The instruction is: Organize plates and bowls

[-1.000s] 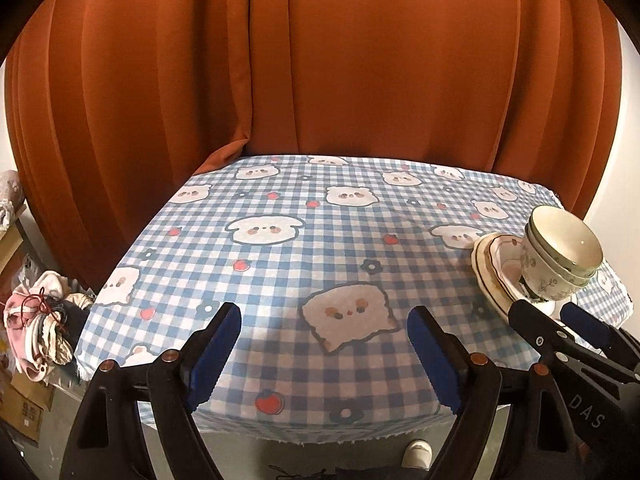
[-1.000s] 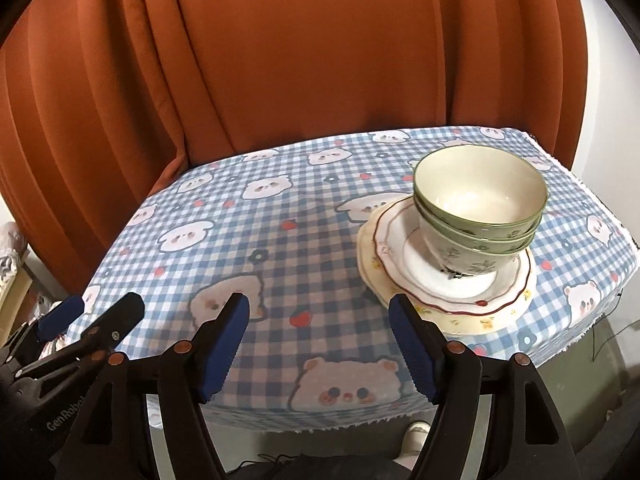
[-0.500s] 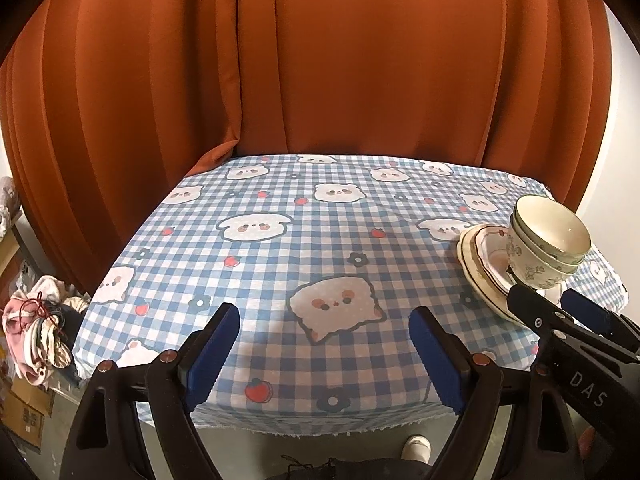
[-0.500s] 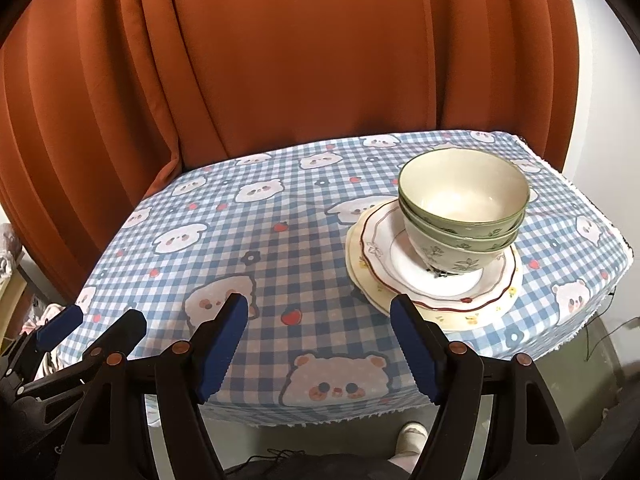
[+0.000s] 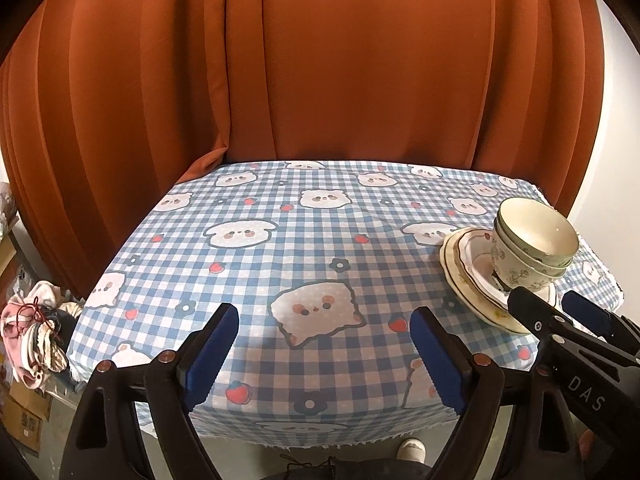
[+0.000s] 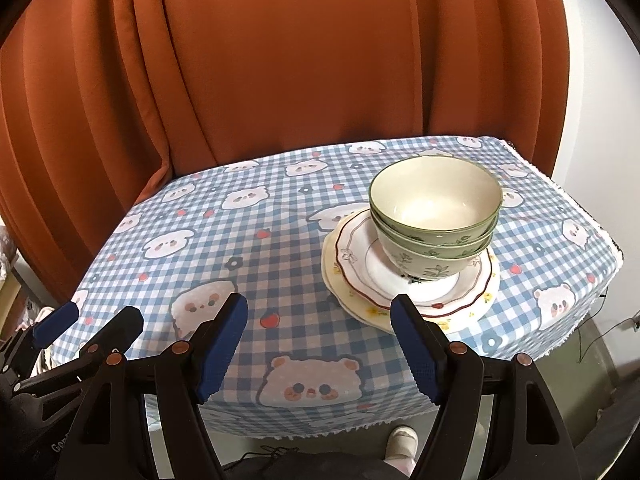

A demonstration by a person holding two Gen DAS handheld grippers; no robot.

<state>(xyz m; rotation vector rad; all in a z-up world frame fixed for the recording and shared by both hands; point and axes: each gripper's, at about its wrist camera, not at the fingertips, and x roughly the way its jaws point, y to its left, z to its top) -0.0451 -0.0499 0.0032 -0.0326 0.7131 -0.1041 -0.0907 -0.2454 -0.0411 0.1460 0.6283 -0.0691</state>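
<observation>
Two grippers hang over the near edge of the table, and neither has hold of anything. In the left wrist view the left gripper (image 5: 324, 344) has its blue-padded fingers (image 5: 212, 350) spread wide, with only bare checked tablecloth (image 5: 280, 248) between them; the right gripper (image 6: 320, 338) has its jaws parted a little less wide and is likewise empty. Just past the right gripper's right-hand finger, close to its tip but not touching it, lies the near rim of the stacked plates (image 6: 360, 264): a white plate with a scalloped red edge on top of a pale yellow one. On the plates stand the nested bowls (image 6: 436, 216), three green-rimmed ones, upright, set toward the far right of the plates. From the left gripper the same stack sits well off to the right, beyond that gripper's fingers and partly hidden behind the right gripper's tips. The stack stands on the right part of the table, near the right edge and nearer the front edge than the back. The middle and left of the cloth lie open, from the front hem to the far edge, where an orange curtain (image 5: 320, 60) hangs against the table. Left of the table, low down, is a heap of clothes (image 5: 32, 332).
</observation>
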